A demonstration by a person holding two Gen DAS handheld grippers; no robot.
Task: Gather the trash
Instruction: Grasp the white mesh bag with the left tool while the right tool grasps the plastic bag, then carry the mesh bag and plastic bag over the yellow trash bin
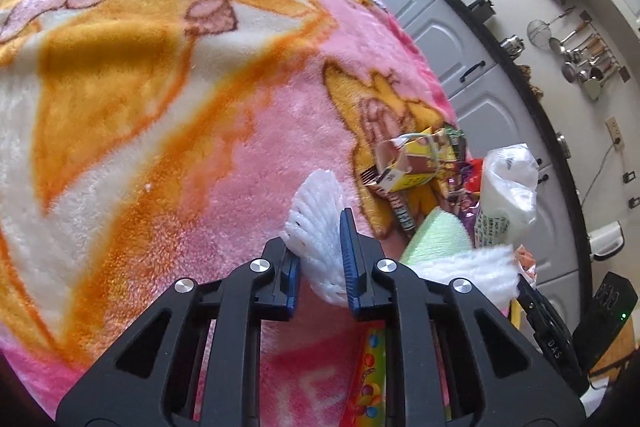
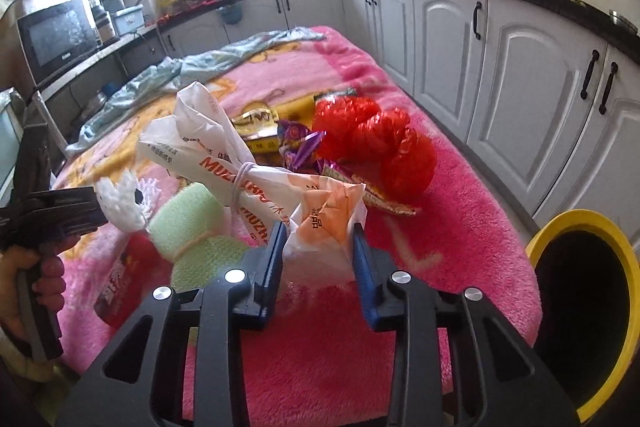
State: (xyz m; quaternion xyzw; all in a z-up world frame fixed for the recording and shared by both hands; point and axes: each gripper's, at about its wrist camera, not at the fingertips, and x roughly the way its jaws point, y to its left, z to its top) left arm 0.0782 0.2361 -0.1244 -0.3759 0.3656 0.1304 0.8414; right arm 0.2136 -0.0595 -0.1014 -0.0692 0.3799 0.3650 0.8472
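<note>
My left gripper (image 1: pixel 320 247) is shut on a white foam fruit net (image 1: pixel 316 215), held above the pink blanket (image 1: pixel 224 131); the net also shows in the right wrist view (image 2: pixel 122 201). My right gripper (image 2: pixel 318 247) has its jaws around a white-and-orange plastic bag (image 2: pixel 324 223) tied with a band, with its pads at the bag's sides. A green foam roll (image 2: pixel 188 227) lies beside it. Behind are a red mesh net (image 2: pixel 380 143), purple wrappers (image 2: pixel 300 143) and a yellow carton (image 1: pixel 412 163). A yellow-rimmed bin (image 2: pixel 584 291) stands to the right.
White kitchen cabinets (image 2: pixel 520 67) run along the right of the blanket-covered table. A light blue cloth (image 2: pixel 152 83) lies at the far end. A red packet (image 2: pixel 120 287) lies near the front left edge. A microwave (image 2: pixel 56 39) stands at the left.
</note>
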